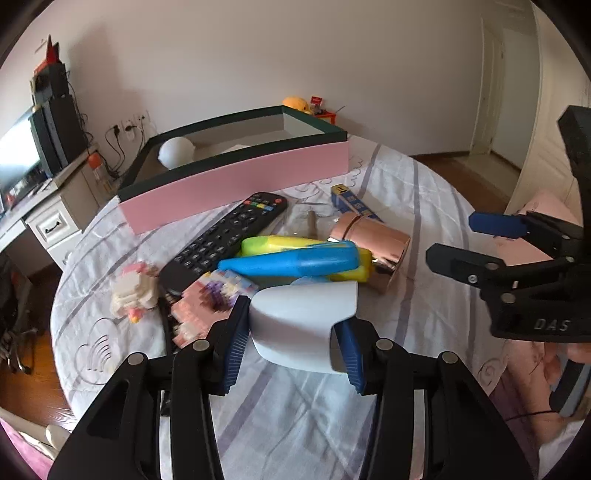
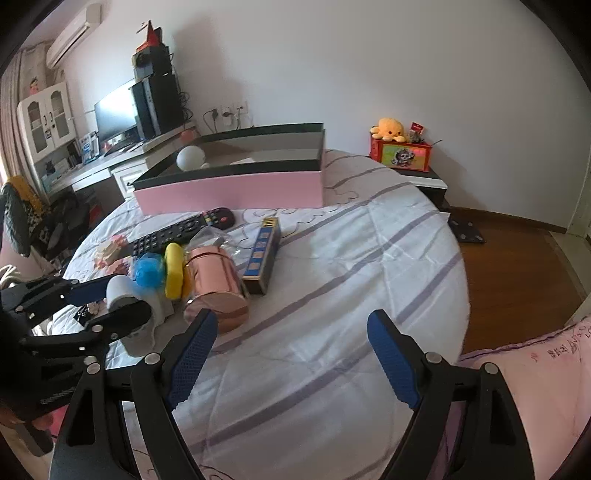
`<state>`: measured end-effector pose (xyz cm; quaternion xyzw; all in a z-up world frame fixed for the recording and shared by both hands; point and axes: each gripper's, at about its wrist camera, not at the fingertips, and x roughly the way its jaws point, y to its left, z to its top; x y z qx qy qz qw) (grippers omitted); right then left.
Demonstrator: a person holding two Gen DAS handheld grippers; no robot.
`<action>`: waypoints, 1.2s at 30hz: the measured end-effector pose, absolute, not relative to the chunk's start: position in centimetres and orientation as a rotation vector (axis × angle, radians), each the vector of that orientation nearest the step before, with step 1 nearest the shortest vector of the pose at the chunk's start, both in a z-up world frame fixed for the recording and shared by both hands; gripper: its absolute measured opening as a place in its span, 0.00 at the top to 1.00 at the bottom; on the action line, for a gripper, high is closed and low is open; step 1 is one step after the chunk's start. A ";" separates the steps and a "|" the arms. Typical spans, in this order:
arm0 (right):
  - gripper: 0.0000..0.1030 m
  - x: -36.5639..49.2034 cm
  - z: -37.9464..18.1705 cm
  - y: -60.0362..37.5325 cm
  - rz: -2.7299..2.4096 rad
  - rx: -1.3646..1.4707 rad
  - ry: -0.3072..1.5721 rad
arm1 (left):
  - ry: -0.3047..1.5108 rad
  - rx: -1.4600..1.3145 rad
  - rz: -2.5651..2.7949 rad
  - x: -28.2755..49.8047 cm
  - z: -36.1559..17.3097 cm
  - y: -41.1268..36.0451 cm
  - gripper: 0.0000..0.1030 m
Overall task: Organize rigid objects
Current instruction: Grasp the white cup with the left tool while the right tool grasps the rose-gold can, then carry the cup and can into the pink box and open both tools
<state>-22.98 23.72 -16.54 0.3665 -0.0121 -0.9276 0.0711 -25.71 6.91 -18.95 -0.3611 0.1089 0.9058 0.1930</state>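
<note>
Left fingers (image 1: 295,347) clamping white cup (image 1: 303,325), right fingers (image 2: 291,362) spread

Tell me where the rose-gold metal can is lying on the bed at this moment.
In the right wrist view the rose-gold can lies on its side, left of centre on the bedsheet, between the yellow toy and the blue box, just ahead of the open right gripper.

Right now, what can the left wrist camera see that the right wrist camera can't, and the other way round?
Only the left wrist view shows the little white block figure. Only the right wrist view shows the air conditioner and white cabinet. Both show the pink box, remote, copper can and the left gripper shut on the white object.
</note>
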 end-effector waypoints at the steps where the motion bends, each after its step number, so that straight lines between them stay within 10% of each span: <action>1: 0.18 -23.1 -16.6 23.4 -2.779 1.103 -0.030 | 0.313 -1.017 2.543 -25.5 -19.0 6.6 0.55; 13: 0.20 -26.0 -18.6 20.2 -2.659 1.139 0.022 | 0.246 -1.034 2.533 -24.0 -19.5 2.7 0.54; 15: 0.30 -26.1 -18.8 20.2 -2.636 1.138 0.008 | 0.245 -1.045 2.525 -24.1 -20.0 2.9 0.54; 16: 0.51 -26.0 -18.8 20.3 -2.616 1.139 -0.005 | 0.249 -1.053 2.522 -24.2 -20.2 3.0 0.53; 24: 0.51 -23.4 -18.4 20.9 -2.634 1.203 0.073 | 0.217 -1.071 2.501 -24.8 -21.2 3.6 0.42; 36: 0.47 -25.4 -18.8 20.5 -2.643 1.173 0.057 | 0.238 -1.051 2.507 -24.8 -21.1 4.2 0.50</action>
